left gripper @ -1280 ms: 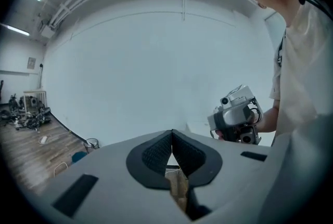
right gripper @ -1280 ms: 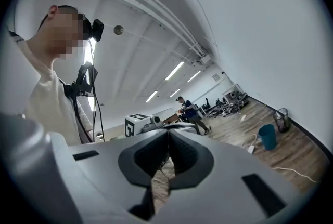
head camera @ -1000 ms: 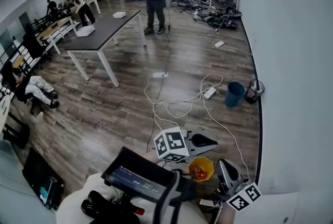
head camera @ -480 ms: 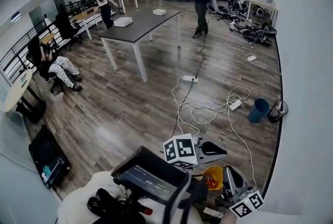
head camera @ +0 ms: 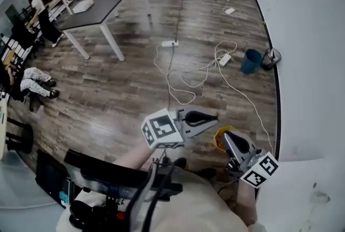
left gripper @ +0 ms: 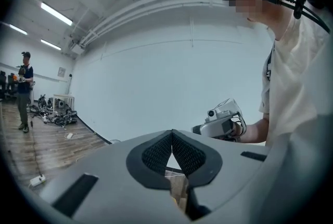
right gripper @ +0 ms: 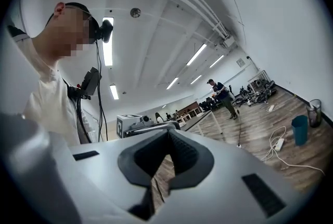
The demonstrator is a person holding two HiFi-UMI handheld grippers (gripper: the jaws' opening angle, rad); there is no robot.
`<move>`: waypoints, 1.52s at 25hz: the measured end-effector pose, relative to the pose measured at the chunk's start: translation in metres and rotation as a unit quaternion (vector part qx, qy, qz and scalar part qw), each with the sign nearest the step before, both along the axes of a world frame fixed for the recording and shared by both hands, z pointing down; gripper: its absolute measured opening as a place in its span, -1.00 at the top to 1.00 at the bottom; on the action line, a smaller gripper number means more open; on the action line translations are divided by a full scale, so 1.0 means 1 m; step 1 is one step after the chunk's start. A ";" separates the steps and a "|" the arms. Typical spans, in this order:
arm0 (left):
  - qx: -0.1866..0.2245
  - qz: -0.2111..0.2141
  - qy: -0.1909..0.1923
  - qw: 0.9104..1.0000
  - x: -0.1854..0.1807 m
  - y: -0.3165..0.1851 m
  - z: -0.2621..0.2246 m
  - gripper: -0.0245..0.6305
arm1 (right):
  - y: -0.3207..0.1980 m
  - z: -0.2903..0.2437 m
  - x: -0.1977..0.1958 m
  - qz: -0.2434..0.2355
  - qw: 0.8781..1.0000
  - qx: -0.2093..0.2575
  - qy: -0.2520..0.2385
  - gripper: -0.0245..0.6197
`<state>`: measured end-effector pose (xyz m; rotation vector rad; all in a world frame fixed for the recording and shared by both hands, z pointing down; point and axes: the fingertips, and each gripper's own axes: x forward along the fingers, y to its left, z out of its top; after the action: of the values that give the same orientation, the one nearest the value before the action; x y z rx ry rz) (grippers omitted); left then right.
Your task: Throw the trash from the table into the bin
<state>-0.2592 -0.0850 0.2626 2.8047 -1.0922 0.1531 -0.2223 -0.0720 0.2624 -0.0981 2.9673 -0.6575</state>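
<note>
**Head view.**
- Left gripper [head camera: 214, 117]: jaws closed, nothing between them.
- Right gripper [head camera: 226, 136]: just beside the left gripper, jaws closed.
- Yellow item [head camera: 218, 140]: lies between the two grippers, against the right gripper's tip. What holds it cannot be told.
- Blue bin [head camera: 250, 61]: well ahead of both grippers, on the wooden floor by the wall.
- Wire bin [head camera: 271, 57]: just beside the blue bin.
- White cables [head camera: 183, 79]: on the floor between the grippers and the bins.
- Dark table [head camera: 102, 7]: far ahead, off to the left gripper's side.

**Left gripper view.**
- Left gripper [left gripper: 171, 137]: pads meet at the tip, empty.
- Right gripper [left gripper: 225, 120]: off to its right, held in a hand.

**Right gripper view.**
- Right gripper [right gripper: 167, 137]: pads meet, empty.
- Blue bin [right gripper: 299, 129] and wire bin [right gripper: 314, 111]: far ahead, to the right.
- Left gripper [right gripper: 151, 125]: close on the left.
</note>
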 end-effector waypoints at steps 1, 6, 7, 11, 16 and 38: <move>-0.005 0.000 0.004 1.000 -0.008 0.003 0.003 0.88 | 0.004 -0.001 -0.008 0.005 1.000 0.002 0.003 0.87; -0.009 0.033 0.020 0.999 -0.012 -0.014 0.016 0.88 | 0.003 0.002 -0.005 0.061 0.998 0.007 0.009 0.87; -0.012 0.046 0.028 0.998 -0.007 -0.015 0.019 0.88 | 0.007 0.005 0.000 0.074 0.997 0.002 0.014 0.87; -0.017 0.086 0.038 0.995 0.007 -0.021 0.025 0.88 | 0.014 0.015 0.016 0.119 0.992 -0.013 0.031 0.87; -0.014 0.116 0.040 0.992 0.033 -0.024 0.022 0.88 | 0.014 0.014 0.043 0.157 0.987 -0.010 0.030 0.87; 0.006 0.137 0.007 0.990 0.195 0.112 -0.026 0.88 | 0.114 -0.010 0.203 0.165 0.985 -0.018 -0.036 0.87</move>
<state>-0.0645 0.0267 0.2361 2.9486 -0.7008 0.1538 -0.0197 0.0423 0.2527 -0.5429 2.7747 -0.6533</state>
